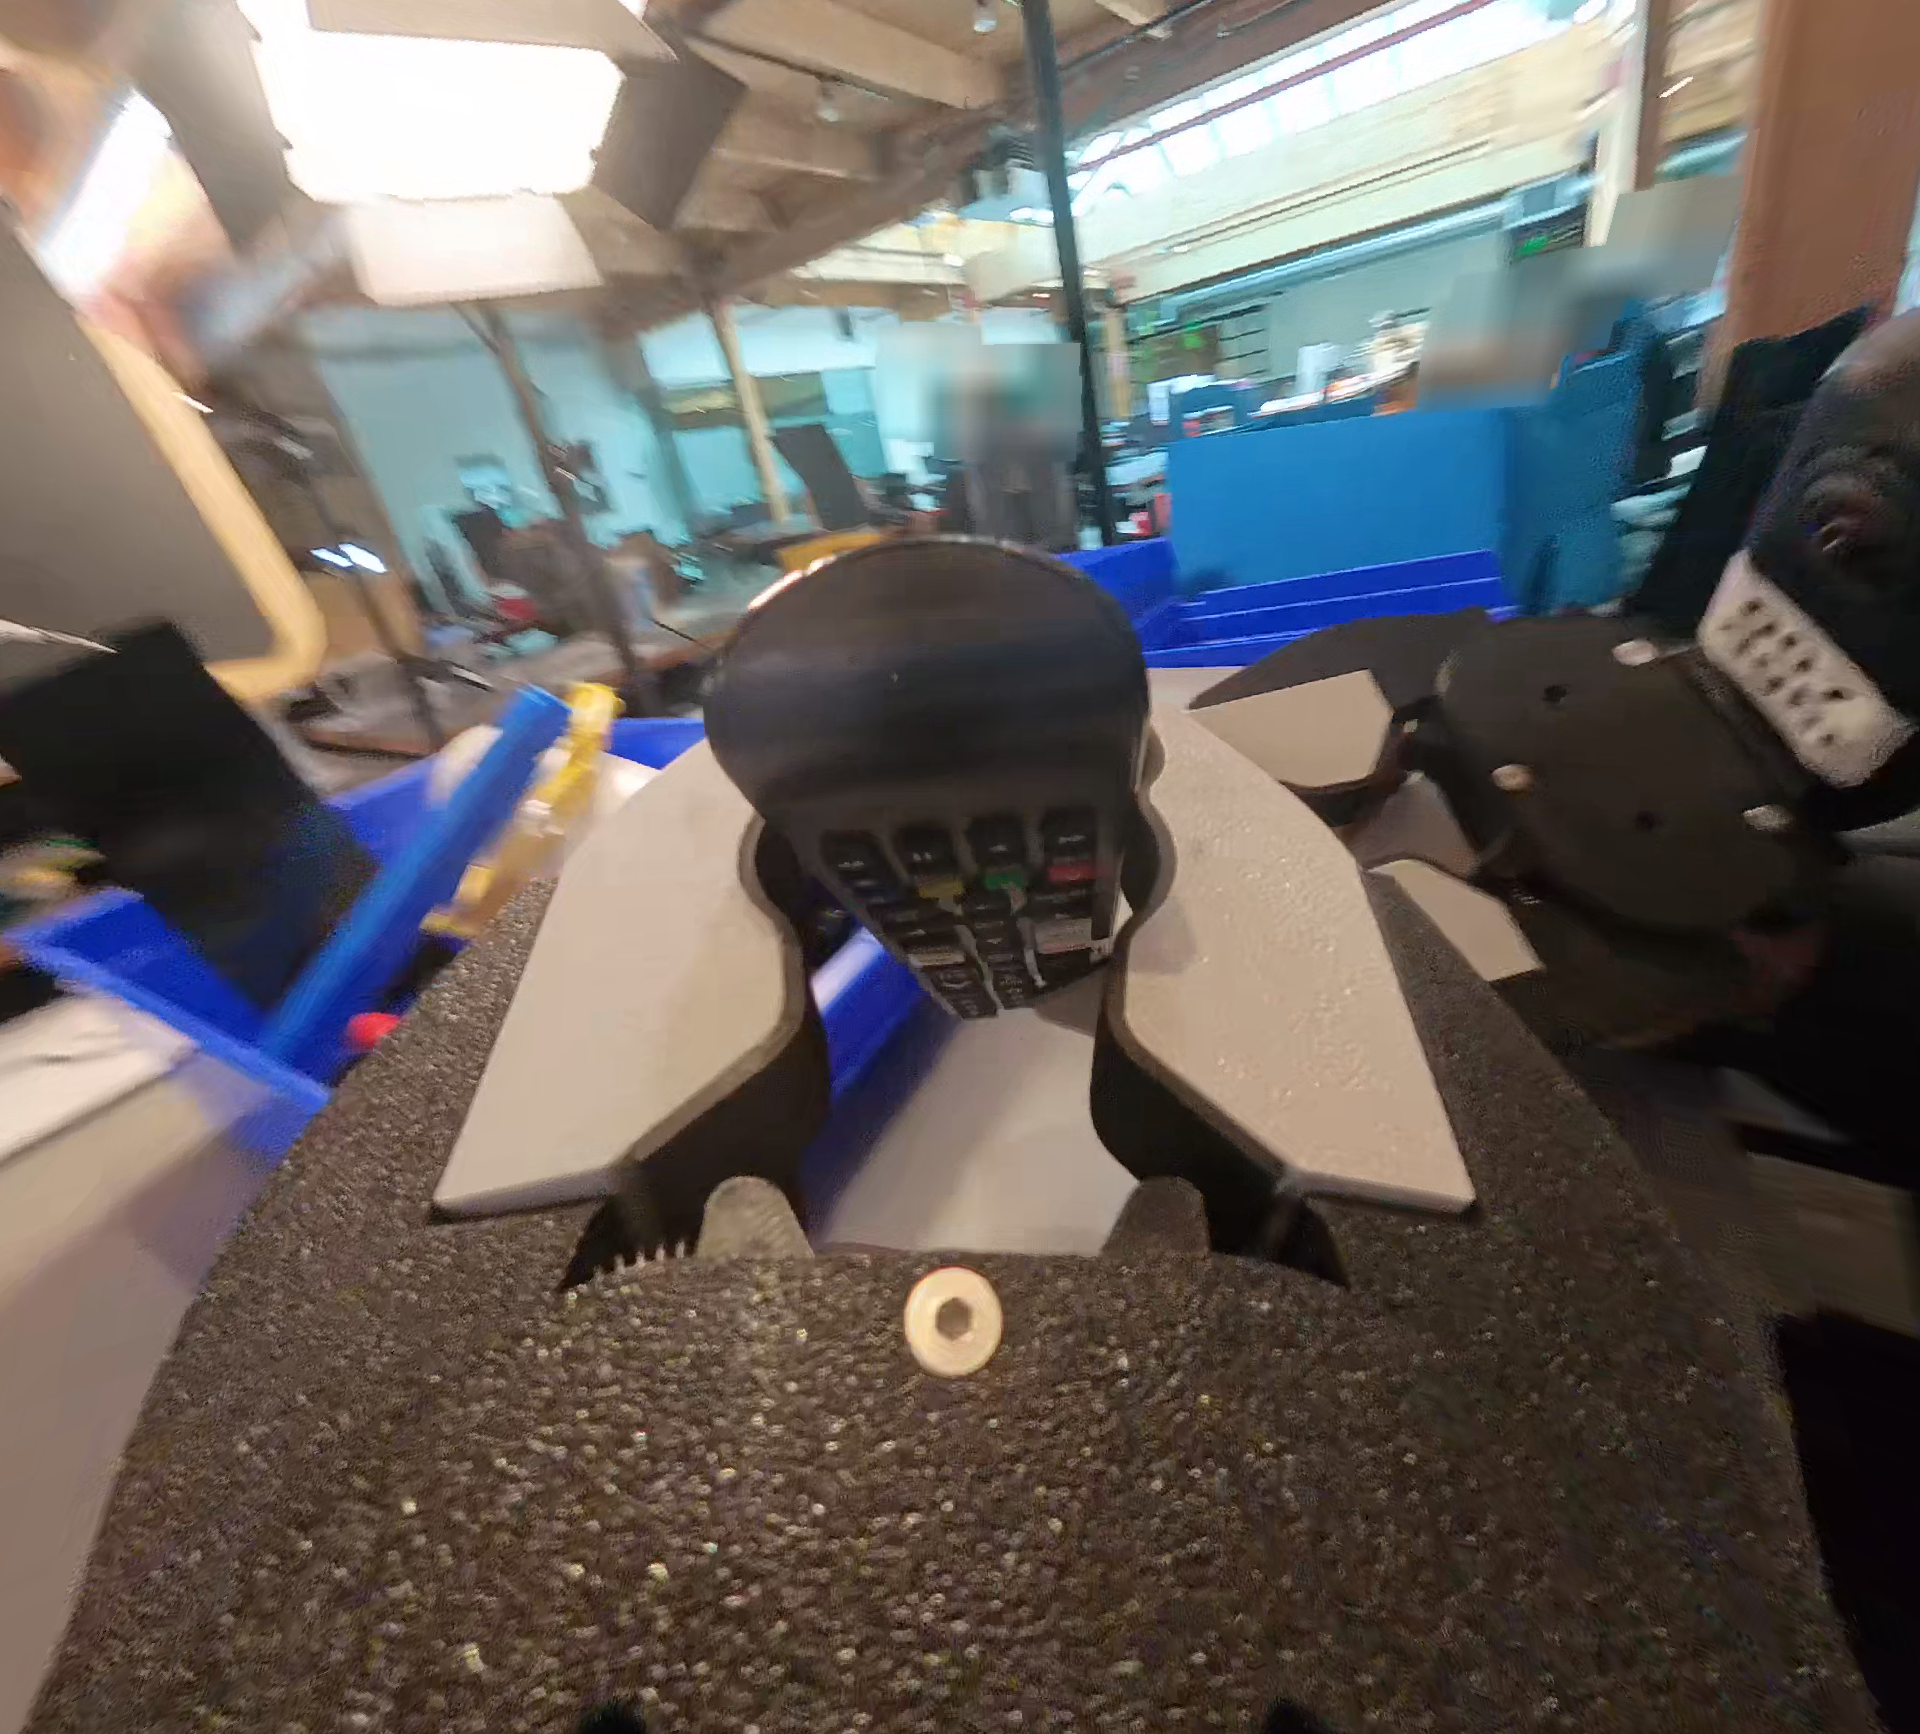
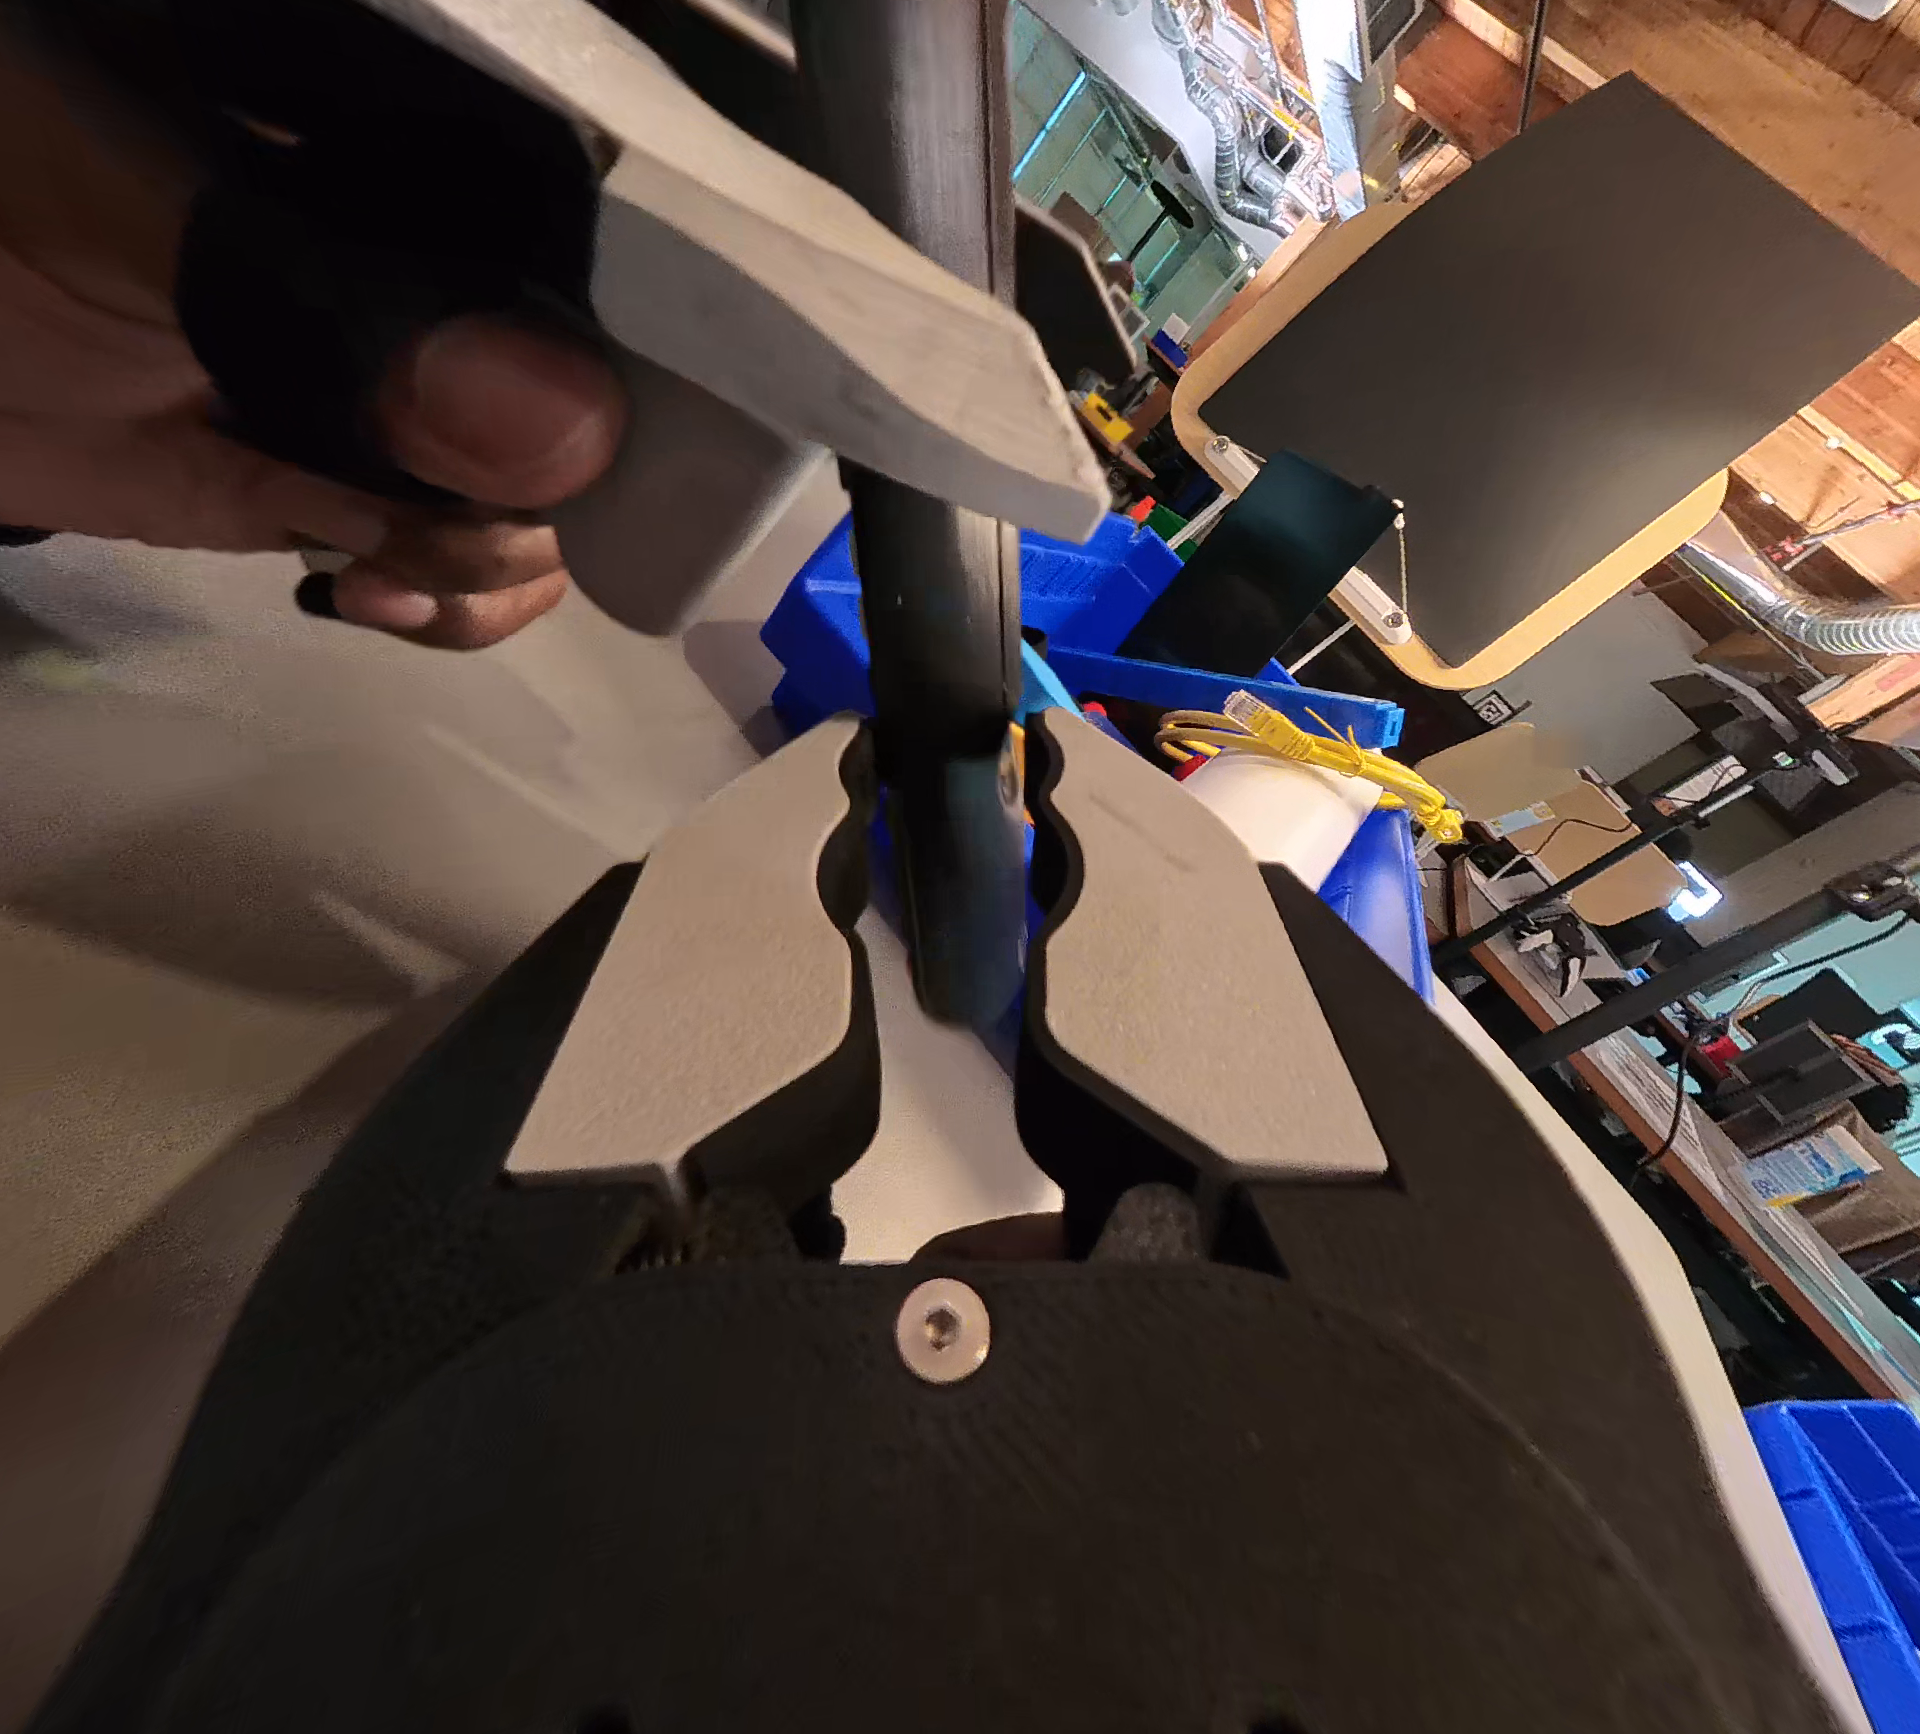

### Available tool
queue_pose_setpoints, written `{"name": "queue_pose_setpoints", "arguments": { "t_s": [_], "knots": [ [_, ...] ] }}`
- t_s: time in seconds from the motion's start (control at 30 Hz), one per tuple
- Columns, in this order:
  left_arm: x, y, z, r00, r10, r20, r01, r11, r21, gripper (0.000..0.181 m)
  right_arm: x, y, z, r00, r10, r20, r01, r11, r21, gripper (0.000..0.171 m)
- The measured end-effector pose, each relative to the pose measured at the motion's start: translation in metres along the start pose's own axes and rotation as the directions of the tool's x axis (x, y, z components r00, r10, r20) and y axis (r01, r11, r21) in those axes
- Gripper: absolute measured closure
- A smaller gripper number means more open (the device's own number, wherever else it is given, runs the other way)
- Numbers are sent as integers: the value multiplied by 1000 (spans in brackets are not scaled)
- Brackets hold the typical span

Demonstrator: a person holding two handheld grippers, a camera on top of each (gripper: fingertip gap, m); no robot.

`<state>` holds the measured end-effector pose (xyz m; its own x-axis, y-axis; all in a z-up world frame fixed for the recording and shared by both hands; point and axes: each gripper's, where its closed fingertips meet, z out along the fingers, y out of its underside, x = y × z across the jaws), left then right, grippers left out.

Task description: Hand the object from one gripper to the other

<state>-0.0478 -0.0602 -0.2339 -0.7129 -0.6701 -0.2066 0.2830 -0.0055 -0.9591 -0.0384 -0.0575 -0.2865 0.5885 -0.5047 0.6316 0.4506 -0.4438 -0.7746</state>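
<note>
Left gripper (image 1: 951, 863) fingers clamp a black remote control (image 1: 935, 749); its long axis runs between the right gripper (image 2: 945, 837) fingers, narrowly apart, not clearly gripping.

Left tool (image 1: 951, 843) clamped, fingers angled upward; right tool (image 2: 940, 853) closing from the right side, fingers parted, a hand (image 2: 457, 479) gripping the left tool's handle

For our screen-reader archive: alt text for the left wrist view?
The left claw grips a black button-covered remote control, its rounded end pointing up. The right claw hangs just right of it, above blue plastic bins.
</note>
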Motion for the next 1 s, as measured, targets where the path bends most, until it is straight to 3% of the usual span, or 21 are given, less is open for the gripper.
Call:
{"name": "queue_pose_setpoints", "arguments": {
  "t_s": [0.1,0.2,0.3,0.5,0.63,0.73,0.77,0.83,1.0],
  "knots": [
    [-15,-6,-5,948,264,179,-265,964,-24,119,4,-1,-2,999,38,4,-38,999,19,144],
    [-24,-8,-9,792,521,319,-510,851,-122,119,11,-7,-8,989,146,35,-148,986,82,145],
    [-24,-7,-9,622,701,350,-669,707,-228,119,19,-20,-18,961,261,93,-274,945,177,145],
    [-17,0,-2,487,817,308,-760,570,-310,119,16,-60,-43,885,358,298,-448,829,335,134],
    [-4,5,4,393,883,257,-823,462,-330,120,-1,-65,-38,898,306,317,-393,881,265,124],
    [11,11,10,333,921,200,-871,382,-309,120,-9,-52,-25,942,241,232,-278,949,146,133],
    [15,13,11,321,928,187,-881,365,-299,120,-10,-47,-23,957,206,206,-233,965,118,144],
    [15,15,12,332,926,180,-876,374,-304,120,-9,-44,-21,970,176,170,-197,974,116,147],
    [11,18,14,577,796,182,-764,605,-224,119,9,-43,-22,962,249,114,-265,951,159,147]
  ]
}}
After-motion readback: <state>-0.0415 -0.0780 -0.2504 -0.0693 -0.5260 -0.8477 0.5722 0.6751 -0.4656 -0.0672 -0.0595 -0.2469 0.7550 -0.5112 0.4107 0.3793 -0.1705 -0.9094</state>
